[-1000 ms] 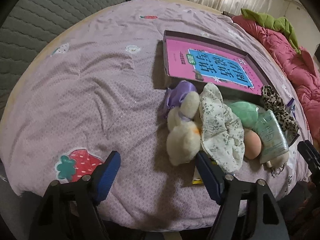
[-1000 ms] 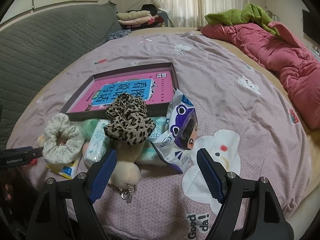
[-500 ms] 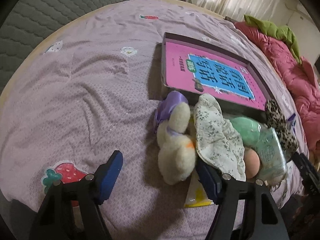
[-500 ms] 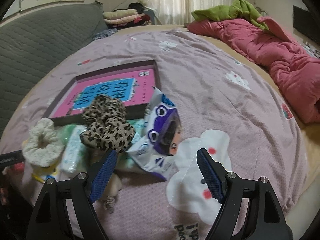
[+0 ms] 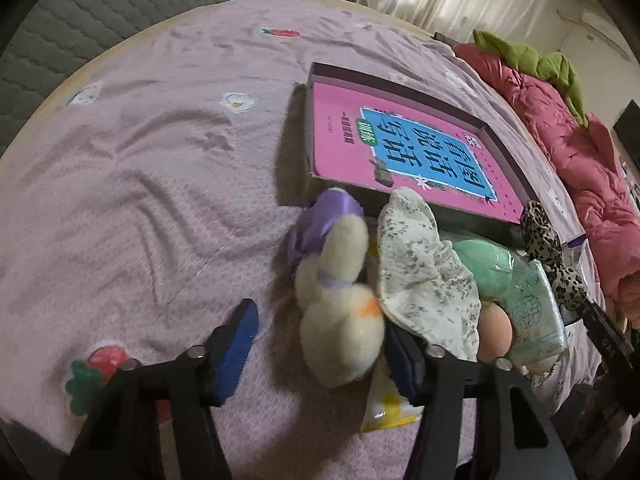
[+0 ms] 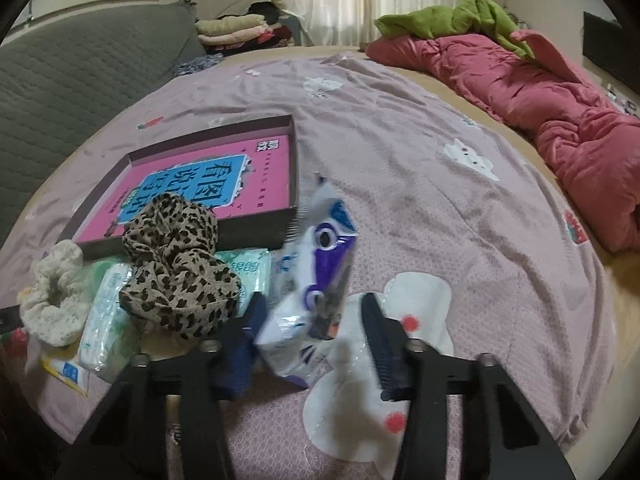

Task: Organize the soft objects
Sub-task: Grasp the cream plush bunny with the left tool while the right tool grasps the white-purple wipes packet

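A pile of soft things lies on the bed before a shallow box (image 5: 404, 152) with a pink book in it. My left gripper (image 5: 320, 350) is open around a cream plush duck (image 5: 340, 320) with a purple bow. Beside it lie a floral scrunchie (image 5: 424, 276), a green sponge (image 5: 484, 264), a peach puff (image 5: 494, 332) and a tissue pack (image 5: 536, 312). My right gripper (image 6: 314, 338) is open around a white and purple tissue packet (image 6: 316, 280). A leopard scrunchie (image 6: 176, 264) lies to its left, with the floral scrunchie (image 6: 50, 300) further left.
The box (image 6: 200, 184) sits behind the pile. A pink quilt (image 6: 560, 120) with a green cloth (image 6: 452, 20) lies along the right side of the bed. A grey headboard (image 6: 80, 72) stands at the left. Folded clothes (image 6: 240, 28) are stacked behind the bed.
Both grippers moved forward. The left one now has the plush duck between its fingers. The right one narrowed its jaws around the purple tissue packet.
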A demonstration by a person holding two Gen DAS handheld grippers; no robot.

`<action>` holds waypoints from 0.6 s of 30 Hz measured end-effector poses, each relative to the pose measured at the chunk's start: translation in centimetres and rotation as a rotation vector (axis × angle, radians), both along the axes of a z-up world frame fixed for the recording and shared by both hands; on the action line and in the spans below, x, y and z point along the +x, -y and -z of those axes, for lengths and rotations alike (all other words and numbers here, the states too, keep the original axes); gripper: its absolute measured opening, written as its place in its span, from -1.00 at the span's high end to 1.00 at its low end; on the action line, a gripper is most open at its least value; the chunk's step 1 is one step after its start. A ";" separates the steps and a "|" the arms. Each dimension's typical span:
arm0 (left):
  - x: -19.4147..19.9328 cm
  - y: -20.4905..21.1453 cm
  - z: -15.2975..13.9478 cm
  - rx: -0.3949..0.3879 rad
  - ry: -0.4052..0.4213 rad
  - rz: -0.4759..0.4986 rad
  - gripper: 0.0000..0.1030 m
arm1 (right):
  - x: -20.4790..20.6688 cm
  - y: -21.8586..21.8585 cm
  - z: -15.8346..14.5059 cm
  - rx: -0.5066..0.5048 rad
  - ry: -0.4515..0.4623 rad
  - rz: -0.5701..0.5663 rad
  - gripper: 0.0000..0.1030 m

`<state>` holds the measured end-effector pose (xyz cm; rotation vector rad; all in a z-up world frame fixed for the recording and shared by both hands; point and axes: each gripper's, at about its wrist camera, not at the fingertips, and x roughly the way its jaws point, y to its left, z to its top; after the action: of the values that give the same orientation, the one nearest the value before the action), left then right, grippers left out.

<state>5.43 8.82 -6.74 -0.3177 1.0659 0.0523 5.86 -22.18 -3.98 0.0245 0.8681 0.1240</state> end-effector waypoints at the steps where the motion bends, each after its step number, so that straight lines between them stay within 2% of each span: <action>1: 0.2 -0.1 0.1 -0.003 0.001 0.000 0.04 | 0.0 0.1 -0.1 0.005 0.002 -0.005 0.34; 4: 0.9 -0.5 0.3 -0.022 -0.001 -0.009 0.28 | -0.1 0.5 -0.2 0.030 -0.005 -0.003 0.40; 11: 0.9 -1.4 0.6 -0.097 0.015 0.007 0.29 | -0.3 1.7 -0.6 0.087 -0.012 0.012 0.47; 14: 0.8 -2.0 0.5 -0.159 0.035 0.015 0.29 | -0.5 1.9 -0.8 0.113 -0.010 0.002 0.47; 18: 0.4 -2.9 1.0 -0.242 0.021 0.021 0.29 | -0.5 1.6 -0.3 0.134 -0.042 -0.020 0.47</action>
<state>5.81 11.67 -7.70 -0.5241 1.0565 -0.0997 5.33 -23.80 -3.66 0.1444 0.9014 0.2013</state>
